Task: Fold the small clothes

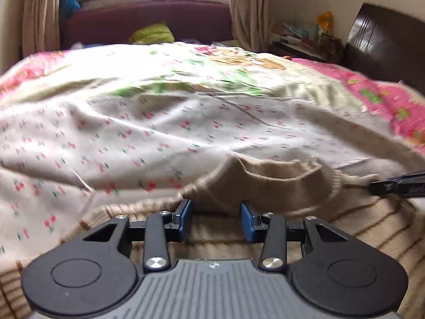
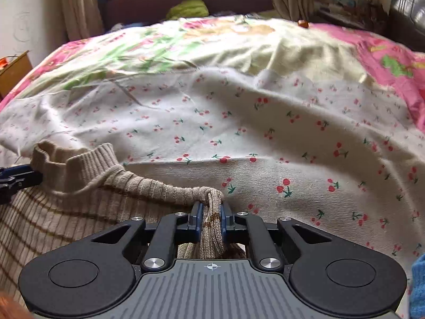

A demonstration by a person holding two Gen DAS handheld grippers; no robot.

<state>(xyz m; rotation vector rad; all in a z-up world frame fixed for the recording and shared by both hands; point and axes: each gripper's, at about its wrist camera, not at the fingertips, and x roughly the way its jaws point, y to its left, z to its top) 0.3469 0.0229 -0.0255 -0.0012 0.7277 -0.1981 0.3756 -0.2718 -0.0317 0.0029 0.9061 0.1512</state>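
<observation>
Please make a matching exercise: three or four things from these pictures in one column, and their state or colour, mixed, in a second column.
Things:
1. right gripper
2. left gripper
3. cloth with cherries
4. cushion

States:
A. green, behind the bed
B. jaws apart at the sweater collar
C. spread on the bed
D. jaws shut on a bunch of knit

Pairs: 1-D, 2-B, 3-C, 4-A

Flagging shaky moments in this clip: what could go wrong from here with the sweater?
1. The right tongs pinch only a thin bunched bit of the beige ribbed sweater; it may slip or stretch when pulled.
2. The left tongs stand open beside the collar, gripping nothing, so a one-sided lift could skew the fold.
3. The cherry-print sheet underneath is loose and rumpled and might drag along.
</observation>
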